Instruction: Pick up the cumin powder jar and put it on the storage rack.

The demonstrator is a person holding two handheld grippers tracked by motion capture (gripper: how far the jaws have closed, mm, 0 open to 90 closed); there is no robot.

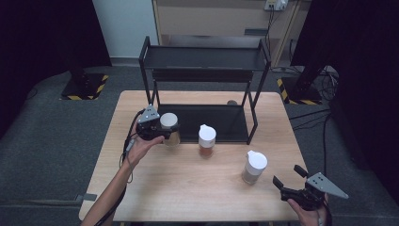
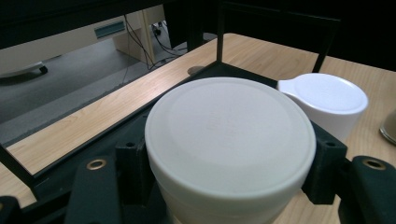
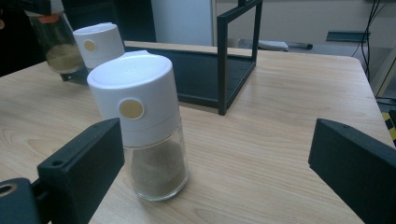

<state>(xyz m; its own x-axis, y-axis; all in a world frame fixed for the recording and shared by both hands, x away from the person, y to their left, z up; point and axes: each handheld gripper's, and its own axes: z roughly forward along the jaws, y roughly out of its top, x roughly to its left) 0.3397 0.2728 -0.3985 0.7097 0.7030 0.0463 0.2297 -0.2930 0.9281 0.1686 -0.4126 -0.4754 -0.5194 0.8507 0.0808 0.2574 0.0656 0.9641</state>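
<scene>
I've got the left gripper (image 1: pixel 164 133) clamped on a glass spice jar with a round white lid (image 1: pixel 170 128); in the left gripper view both black jaws press its sides just under the lid (image 2: pixel 230 140). Landmark for everything: the black two-tier metal rack (image 1: pixel 205 61) at the back of the pale wooden table (image 1: pixel 188 188). The held jar sits at the rack's front-left corner, just in front of the lower shelf's edge. Whether its base touches the table or hangs just above it, I can't tell from the high view.

Second jar, glass with a white spouted cap and reddish-brown contents (image 1: pixel 206 140), stands upright just in front of the rack's lower shelf, about mid-width, just beside the held jar.

Third jar, glass with a white cap bearing a yellow dot and greyish-brown powder (image 3: pixel 144 126), stands upright in front of the rack's right front leg, well clear of it.

My right gripper (image 1: pixel 291 179) is near the table's front-right corner, farthest from the rack, jaws spread wide with nothing between them. In the right gripper view the third jar stands ahead of the jaws, near one of them, not touched
</scene>
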